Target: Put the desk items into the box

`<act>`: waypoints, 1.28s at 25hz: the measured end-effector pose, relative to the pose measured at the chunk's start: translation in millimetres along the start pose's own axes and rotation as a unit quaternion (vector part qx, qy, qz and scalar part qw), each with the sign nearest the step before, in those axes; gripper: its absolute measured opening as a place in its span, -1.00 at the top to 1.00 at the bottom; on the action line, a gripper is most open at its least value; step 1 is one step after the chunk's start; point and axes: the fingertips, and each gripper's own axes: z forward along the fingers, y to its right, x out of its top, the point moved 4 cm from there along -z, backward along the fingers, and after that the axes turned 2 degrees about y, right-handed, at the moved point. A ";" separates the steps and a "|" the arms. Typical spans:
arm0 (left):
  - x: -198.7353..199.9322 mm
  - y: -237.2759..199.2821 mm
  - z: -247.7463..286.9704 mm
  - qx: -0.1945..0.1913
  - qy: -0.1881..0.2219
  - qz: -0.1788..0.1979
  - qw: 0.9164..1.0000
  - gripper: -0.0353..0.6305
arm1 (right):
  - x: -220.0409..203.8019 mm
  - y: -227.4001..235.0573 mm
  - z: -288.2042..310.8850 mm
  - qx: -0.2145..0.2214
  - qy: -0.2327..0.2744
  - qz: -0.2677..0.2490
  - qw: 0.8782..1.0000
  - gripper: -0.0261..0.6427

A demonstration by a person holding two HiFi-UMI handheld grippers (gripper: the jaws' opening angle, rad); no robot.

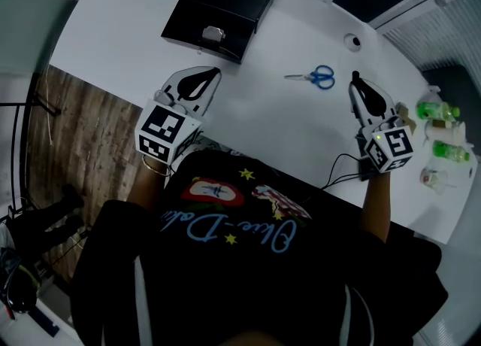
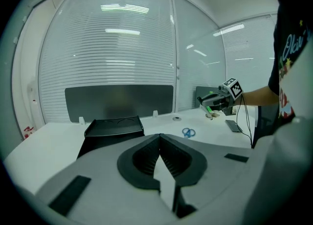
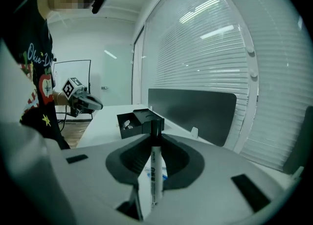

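The black box [image 1: 218,13] lies open at the far side of the white desk [image 1: 270,119], with a small pale item [image 1: 213,34] inside. Blue-handled scissors [image 1: 314,77] lie on the desk between the two grippers. My left gripper [image 1: 213,75] hovers just in front of the box, its jaws shut and empty [image 2: 160,138]. My right gripper [image 1: 355,81] is right of the scissors, shut on a white marker with a black cap [image 3: 155,163] that stands upright between the jaws. In the right gripper view the box [image 3: 137,121] and the left gripper [image 3: 83,102] lie ahead.
Green bottles [image 1: 440,111] and a small cup [image 1: 434,179] stand at the desk's right end. A round cable grommet [image 1: 352,41] sits behind the scissors. A dark phone with a cable [image 2: 234,125] lies near the right gripper. A grey partition [image 2: 120,101] lines the far edge.
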 end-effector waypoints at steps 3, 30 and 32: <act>-2.1 -4.7 -7.0 0.011 0.003 -0.004 1.000 0.87 | 11.3 -3.6 1.5 0.004 0.020 0.012 1.000 0.71; 8.2 -69.2 -69.9 0.009 0.022 0.009 1.000 0.87 | 121.2 -71.0 56.7 0.083 0.126 0.061 0.987 0.71; 9.8 -71.5 -69.9 0.006 0.025 0.008 1.000 0.87 | 127.0 -74.2 58.8 0.083 0.133 0.063 0.986 0.71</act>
